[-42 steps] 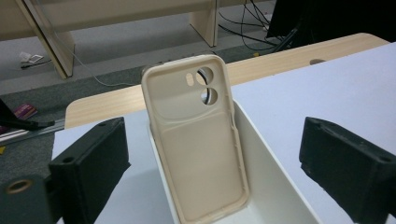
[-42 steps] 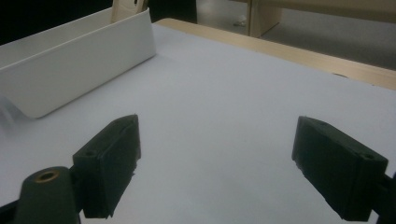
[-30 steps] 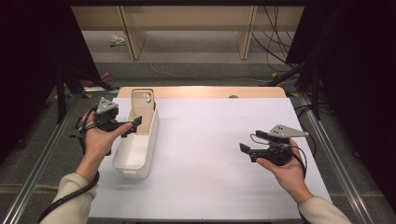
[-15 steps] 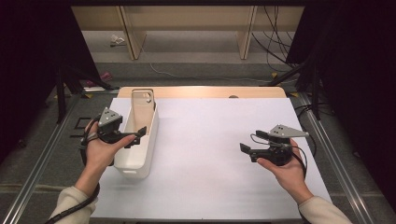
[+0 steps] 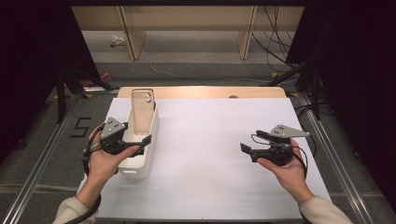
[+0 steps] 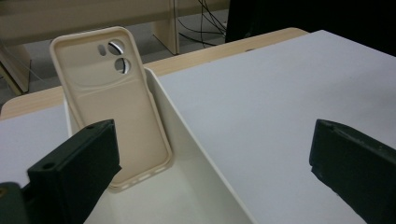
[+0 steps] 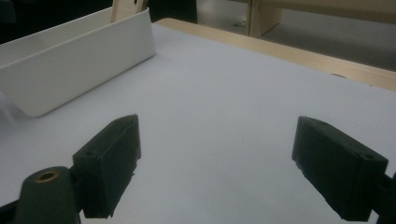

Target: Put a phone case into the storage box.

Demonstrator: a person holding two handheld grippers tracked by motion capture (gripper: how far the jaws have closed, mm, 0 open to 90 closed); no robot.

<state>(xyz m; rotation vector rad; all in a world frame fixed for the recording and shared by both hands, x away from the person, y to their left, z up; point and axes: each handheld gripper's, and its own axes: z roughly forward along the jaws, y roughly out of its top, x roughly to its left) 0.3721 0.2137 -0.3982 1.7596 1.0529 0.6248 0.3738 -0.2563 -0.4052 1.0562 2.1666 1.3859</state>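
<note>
A beige phone case [image 5: 141, 105] stands tilted against the far end of a long white bin [image 5: 135, 167] at the table's left. In the left gripper view the phone case [image 6: 116, 107] shows its inner side and camera holes, with the bin's wall [image 6: 196, 158] running toward me. My left gripper [image 5: 140, 142] hovers open over the near half of the bin, short of the case, with nothing between its jaws [image 6: 210, 172]. My right gripper [image 5: 246, 150] is held open above the white table sheet at the right, also holding nothing [image 7: 229, 158].
The white sheet [image 5: 210, 140] covers a wooden table whose far edge [image 5: 201, 92] is bare. The bin's side [image 7: 79, 60] lies far left of the right gripper. Metal rails and cables run along the floor beside the table.
My left gripper has drawn back along the bin toward the person, away from the phone case. The right gripper has stayed put.
</note>
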